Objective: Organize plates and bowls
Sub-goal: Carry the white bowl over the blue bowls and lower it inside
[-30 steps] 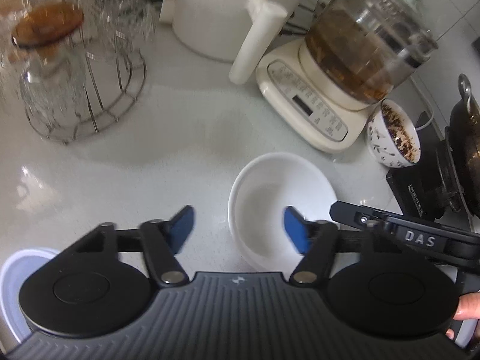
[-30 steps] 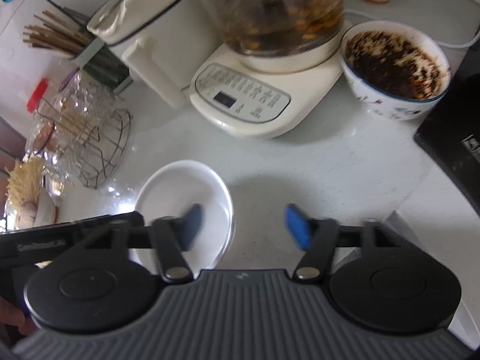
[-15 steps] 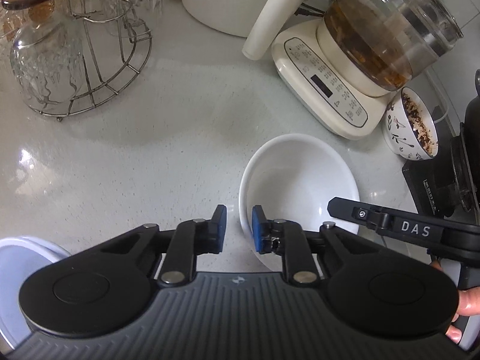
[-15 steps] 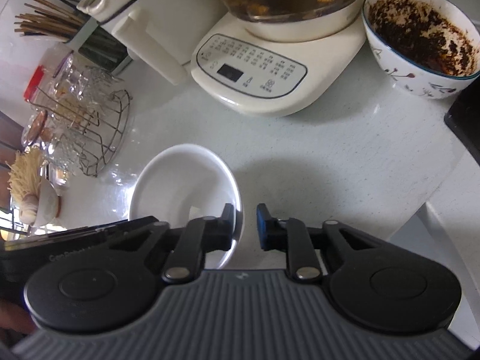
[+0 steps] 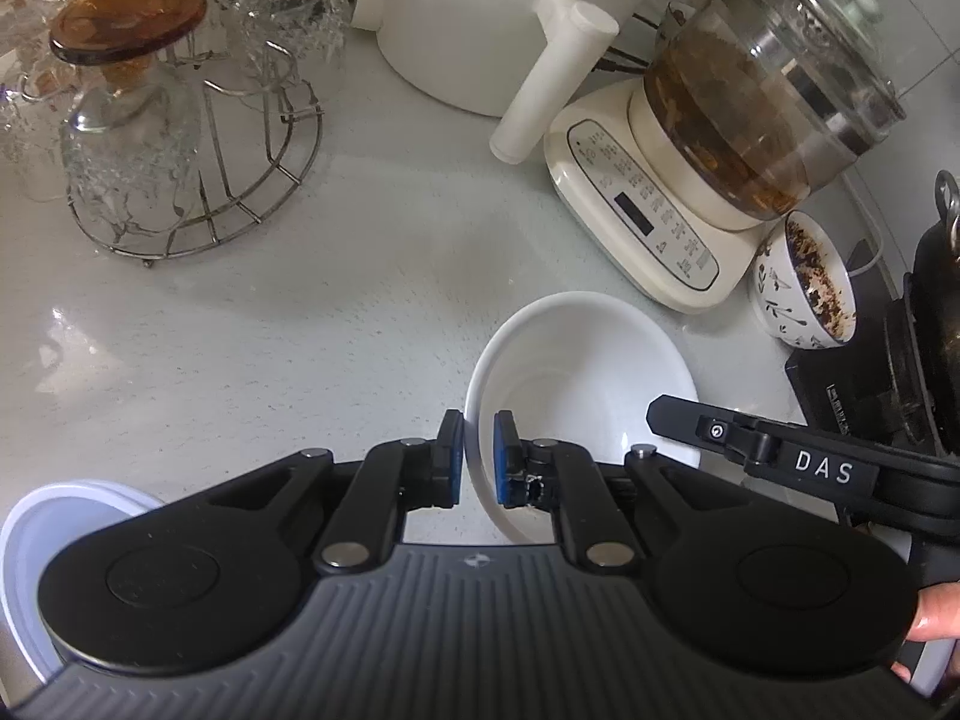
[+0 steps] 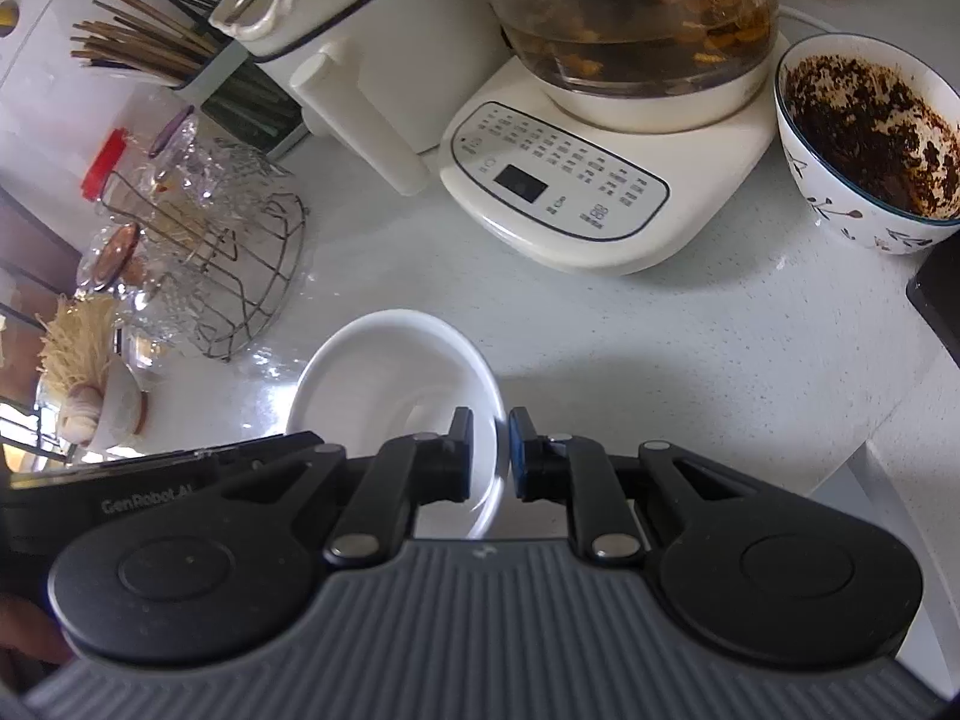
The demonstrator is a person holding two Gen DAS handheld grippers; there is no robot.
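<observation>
1. The white bowl (image 5: 576, 372) sits on the pale surface (image 5: 252, 324) directly ahead of both tools. It looks like glazed ceramic: rigid, smooth, probably slick and chippable, moderately heavy.
2. The thin rim is the sensible hold, at opposite sides to keep it level.
3. The left tool (image 5: 479, 459) is clamped on the rim's near-left edge, one pad inside, one outside.
4. The right tool (image 6: 491, 453) pinches the opposite rim edge likewise.
5. A second ago both tools stood wide apart around the rim; their jaws have just been closing onto it.
6. Beyond the tools stand a kettle base (image 6: 558, 192) and a dirty patterned bowl (image 6: 870, 138).
</observation>
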